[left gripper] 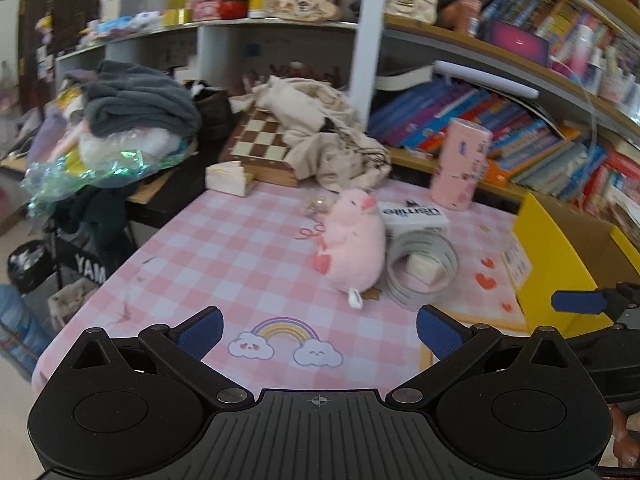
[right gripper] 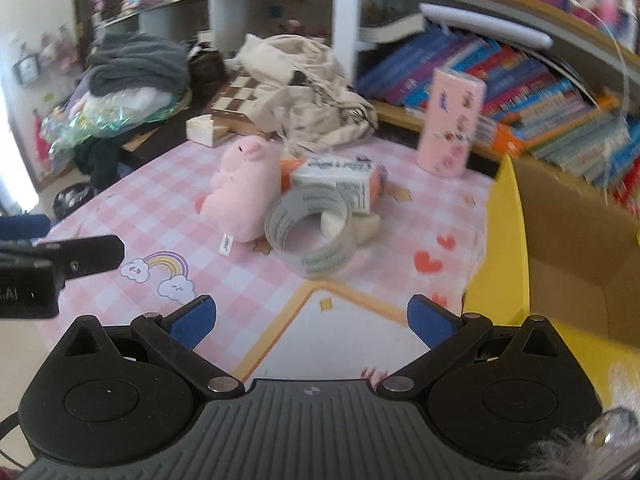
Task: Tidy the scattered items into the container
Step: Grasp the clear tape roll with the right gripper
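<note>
Scattered items: one plush pig (left gripper: 354,240), one tape roll (left gripper: 424,270), perhaps two boxes; both grippers (left gripper: 319,330) (right gripper: 311,320) agape.

The left gripper (left gripper: 319,332) hangs with blue-padded jaws spread wide above a pink-and-white checked tablecloth (left gripper: 224,252). Beyond it a pink plush pig (left gripper: 352,240) stands touching a clear tape roll (left gripper: 424,268). A yellow cardboard box (left gripper: 560,268) sits at right, and a pink cylindrical tin (left gripper: 460,164) stands farther back.

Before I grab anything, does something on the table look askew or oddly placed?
Yes. The tape roll stands tilted on its edge, propped against the white block and small carton, beside the pink plush. Nothing looks spilled or damaged. Both grippers, left and right, are open and empty.
</note>
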Available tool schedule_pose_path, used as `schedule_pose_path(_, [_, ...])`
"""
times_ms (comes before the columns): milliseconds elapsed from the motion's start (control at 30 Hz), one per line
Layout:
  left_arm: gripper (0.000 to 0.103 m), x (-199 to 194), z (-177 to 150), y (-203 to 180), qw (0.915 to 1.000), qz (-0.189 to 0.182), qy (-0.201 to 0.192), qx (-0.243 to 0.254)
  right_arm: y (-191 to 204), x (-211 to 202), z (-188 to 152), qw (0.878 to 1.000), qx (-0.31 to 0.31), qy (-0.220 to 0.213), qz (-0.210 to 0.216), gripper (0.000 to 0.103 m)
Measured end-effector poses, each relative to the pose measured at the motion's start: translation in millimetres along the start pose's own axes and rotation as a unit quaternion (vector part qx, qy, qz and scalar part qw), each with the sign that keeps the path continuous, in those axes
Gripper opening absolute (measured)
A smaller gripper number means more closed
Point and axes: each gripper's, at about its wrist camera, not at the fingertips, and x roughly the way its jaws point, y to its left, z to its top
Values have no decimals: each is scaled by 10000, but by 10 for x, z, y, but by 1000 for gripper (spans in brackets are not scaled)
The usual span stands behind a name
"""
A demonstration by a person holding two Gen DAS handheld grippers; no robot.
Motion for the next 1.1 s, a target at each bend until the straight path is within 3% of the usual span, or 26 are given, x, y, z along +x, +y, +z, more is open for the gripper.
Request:
schedule_pose_path(400, [103,131,-50,-84,9983,511,161,-212,48,668,149,9896,-1431,128,50,103])
schedule_pose_path(900, [103,206,-107,-50,9957,762,413,-334,144,1340,395,9808,-1926,248,-155,103])
schedule_pose_path(1100, [103,212,-109,-14,9949,814,422,-409,135,1408,417,9786,-2038,227,-200,96])
